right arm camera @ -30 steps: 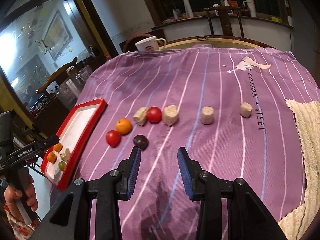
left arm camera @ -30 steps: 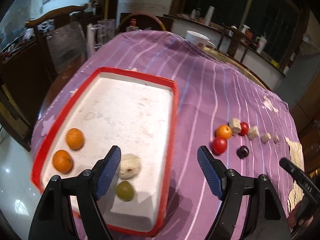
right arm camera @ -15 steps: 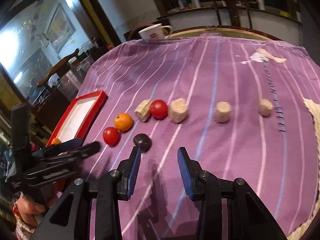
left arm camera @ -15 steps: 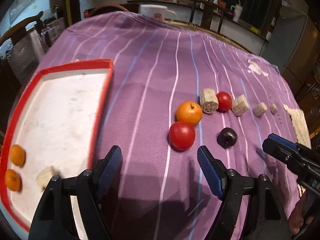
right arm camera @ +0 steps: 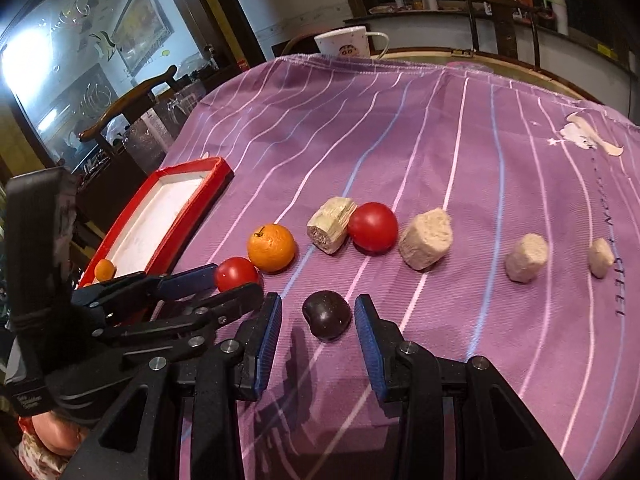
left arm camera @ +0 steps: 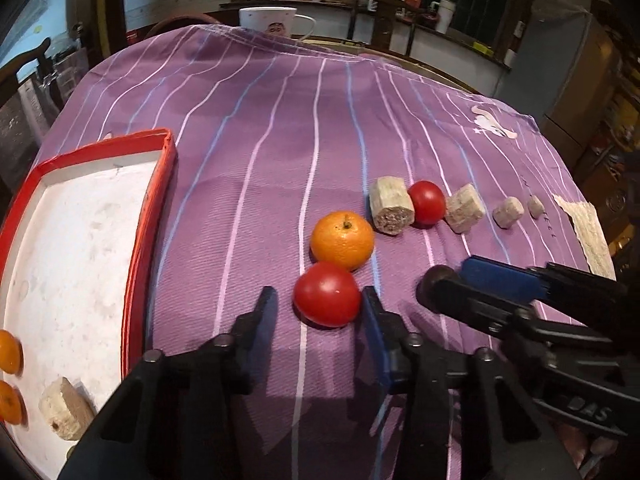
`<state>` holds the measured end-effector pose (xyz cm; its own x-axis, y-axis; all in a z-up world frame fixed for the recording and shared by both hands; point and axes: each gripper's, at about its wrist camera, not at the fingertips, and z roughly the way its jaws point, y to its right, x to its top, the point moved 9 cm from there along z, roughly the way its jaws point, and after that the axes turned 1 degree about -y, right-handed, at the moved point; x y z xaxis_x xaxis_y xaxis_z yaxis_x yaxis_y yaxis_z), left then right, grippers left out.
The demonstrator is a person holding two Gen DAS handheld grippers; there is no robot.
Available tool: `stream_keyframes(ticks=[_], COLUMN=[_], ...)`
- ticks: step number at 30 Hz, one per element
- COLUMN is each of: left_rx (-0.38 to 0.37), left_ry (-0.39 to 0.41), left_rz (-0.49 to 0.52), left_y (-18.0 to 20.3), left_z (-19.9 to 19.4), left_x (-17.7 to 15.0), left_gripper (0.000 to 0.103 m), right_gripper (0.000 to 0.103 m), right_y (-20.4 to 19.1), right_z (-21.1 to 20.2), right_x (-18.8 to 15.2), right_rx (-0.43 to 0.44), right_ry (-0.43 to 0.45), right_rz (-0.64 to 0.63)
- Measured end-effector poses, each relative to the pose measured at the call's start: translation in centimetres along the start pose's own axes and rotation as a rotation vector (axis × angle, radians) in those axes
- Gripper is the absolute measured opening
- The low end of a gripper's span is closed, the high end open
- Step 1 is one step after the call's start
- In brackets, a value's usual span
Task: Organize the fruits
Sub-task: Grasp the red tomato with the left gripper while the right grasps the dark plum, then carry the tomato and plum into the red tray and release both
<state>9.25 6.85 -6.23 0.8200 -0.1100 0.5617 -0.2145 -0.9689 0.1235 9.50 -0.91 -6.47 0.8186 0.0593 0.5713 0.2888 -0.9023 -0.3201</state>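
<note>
A purple striped cloth (left arm camera: 280,128) (table beneath) bears fruits and a red tray (left arm camera: 152,208).

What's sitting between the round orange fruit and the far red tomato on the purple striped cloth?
A beige cut cylinder chunk lies between the orange and the far tomato, nearly touching the tomato. The right wrist view shows it best.

3 oranges (left arm camera: 342,245), 2 tomatoes (left arm camera: 327,294), 1 plum (right arm camera: 327,314), 5 pale chunks (left arm camera: 391,210), 1 tray (left arm camera: 150,216).
</note>
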Motion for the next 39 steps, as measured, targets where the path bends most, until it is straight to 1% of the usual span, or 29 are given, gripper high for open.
stream_keyframes(ticks=[1, 3, 8, 9, 10, 11, 12, 16, 21, 26, 28, 31, 36, 37, 39], left_rx=[-0.002, 0.008, -0.002, 0.003, 0.009, 0.014, 0.018, 0.019, 0.014, 0.016, 0.034, 0.093, 0.226, 0.244, 0.252], left_ry=[0.001, 0.005, 0.01, 0.014, 0.018, 0.021, 0.025, 0.024, 0.058, 0.089, 0.113, 0.133, 0.102, 0.095, 0.071], left_rz=[0.005, 0.014, -0.006, 0.0, 0.005, 0.011, 0.01, -0.005, -0.017, -0.041, -0.064, -0.104, -0.2, -0.215, -0.264], left_y=[0.1, 0.1, -0.2, -0.1, -0.1, -0.1, -0.1, -0.3, -0.6, -2.1, -3.8, -7.5, -15.7, -17.0, -19.7], left_z=[-0.1, -0.2, 0.1, 0.1, 0.1, 0.1, 0.1, -0.5, -3.0, -6.6, -8.5, -10.4, -10.6, -10.5, -9.9], left_x=[0.0, -0.1, 0.0, 0.0, 0.0, -0.1, -0.1, -0.4, -0.7, -1.4, -1.5, -1.4, -1.5, -1.5, -1.6], left_gripper=[0.032, 0.032, 0.033, 0.033, 0.033, 0.033, 0.032, 0.031, 0.031, 0.031, 0.031, 0.031, 0.031, 0.031, 0.031], right_gripper=[0.042, 0.042, 0.041, 0.04, 0.035, 0.033, 0.029, 0.027, 0.027, 0.027, 0.027, 0.027, 0.027, 0.027, 0.027], right_y=[0.1, 0.2, -0.1, -0.2, -0.3, -0.3, -0.3, -0.3, -0.8, -3.0, -4.4, -7.2, -13.3, -14.3, -16.7], right_z=[0.3, 0.6, 0.9, 1.0, 1.1, 1.2, 1.2, 1.0, -0.2, -2.2, -2.9, -3.3, -1.9, -1.5, -0.1], right_x=[-0.1, -0.3, -0.3, -0.2, -0.2, -0.1, -0.1, -0.2, -0.3, 0.2, 0.5, 1.0, 1.8, 1.8, 1.9], right_rx=[0.004, 0.005, -0.01, -0.022, -0.034, -0.049, -0.063, -0.059, -0.064, -0.056, -0.046, -0.017, 0.056, 0.07, 0.102], right_ry=[-0.008, -0.018, -0.017, -0.015, -0.014, -0.014, -0.014, -0.015, 0.004, 0.033, 0.045, 0.055, 0.051, 0.047, 0.031], right_rz=[0.004, 0.007, -0.019, -0.03, -0.037, -0.047, -0.056, -0.044, -0.045, -0.083, -0.103, -0.136, -0.189, -0.198, -0.214])
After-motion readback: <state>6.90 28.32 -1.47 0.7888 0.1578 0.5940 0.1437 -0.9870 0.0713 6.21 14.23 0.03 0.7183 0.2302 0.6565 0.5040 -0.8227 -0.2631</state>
